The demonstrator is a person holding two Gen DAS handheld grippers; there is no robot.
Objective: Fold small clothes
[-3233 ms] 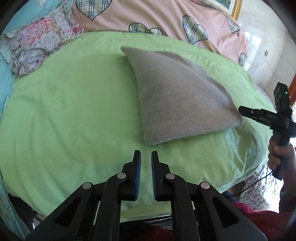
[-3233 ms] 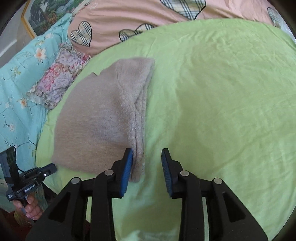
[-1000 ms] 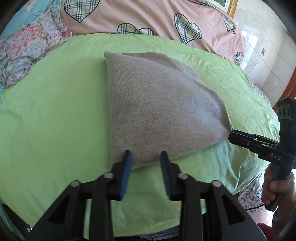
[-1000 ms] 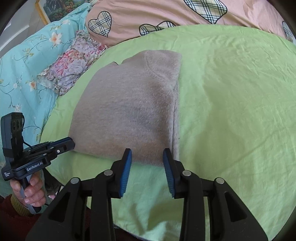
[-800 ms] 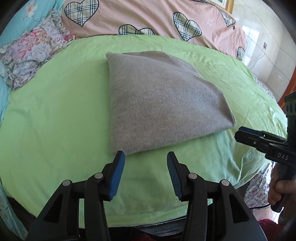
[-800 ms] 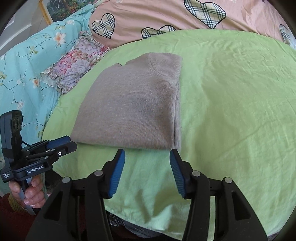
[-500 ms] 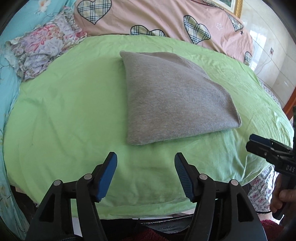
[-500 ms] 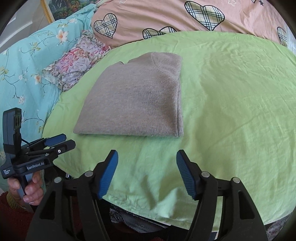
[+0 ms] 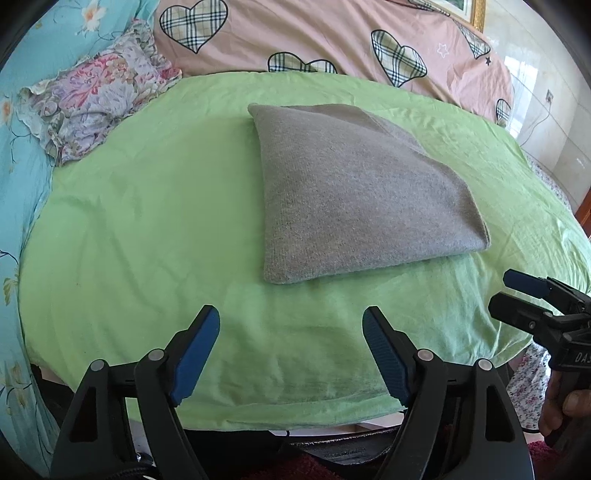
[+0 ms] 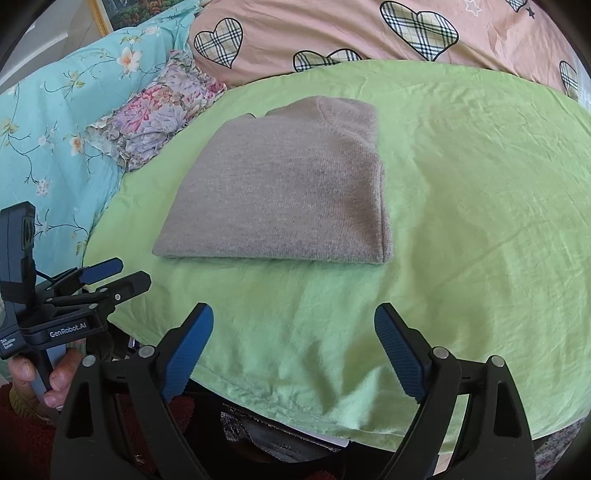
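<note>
A light green sheet point(image 9: 155, 221) covers the bed and is creased in shallow wrinkles, most of them toward its right side in the right wrist view. Behind it lies a pink cover with plaid hearts point(image 9: 332, 40), to the left a turquoise floral cloth point(image 10: 55, 122), and at their meeting a ruffled pillow with pink and purple flowers point(image 9: 99, 103). The folded grey sweater point(image 9: 354, 192) rests flat on the green sheet, a neat block with its stacked edges on the right, well apart from both claws.

The left claw point(image 9: 291, 350) hangs above the near edge of the sheet; its jaws are opening, already wide, with only bare sheet between the blue pads. The right claw point(image 10: 293, 347) is likewise wide and opening, with nothing between its pads.

The left wrist view alone shows a pale tiled wall point(image 9: 546, 110) with a socket and cord at the far right, and a gold picture frame corner. The right wrist view alone shows the hand point(image 10: 40, 373) gripping the left claw's handle, and a framed landscape picture point(image 10: 147, 11) above the turquoise cloth.
</note>
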